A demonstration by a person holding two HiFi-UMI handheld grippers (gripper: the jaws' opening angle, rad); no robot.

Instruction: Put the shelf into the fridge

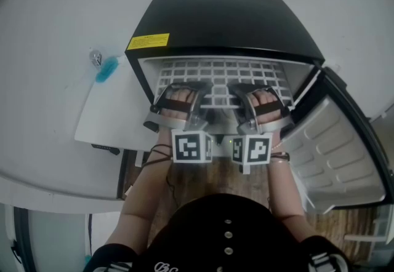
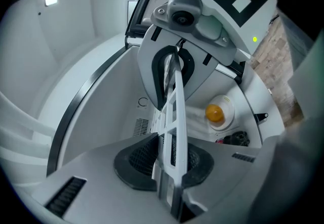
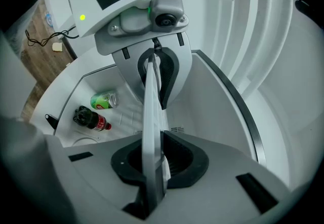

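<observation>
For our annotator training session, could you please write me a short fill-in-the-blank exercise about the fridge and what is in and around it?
1. The fridge has a ____ outer casing.
2. Its door stands ____.
3. The shelf, clamped by the left hand-held gripper and the right hand-held gripper, is coloured ____.
4. Inside, a green can lies beside a dark ____ with a red label.
Missing words: black; open; white; bottle.
</observation>
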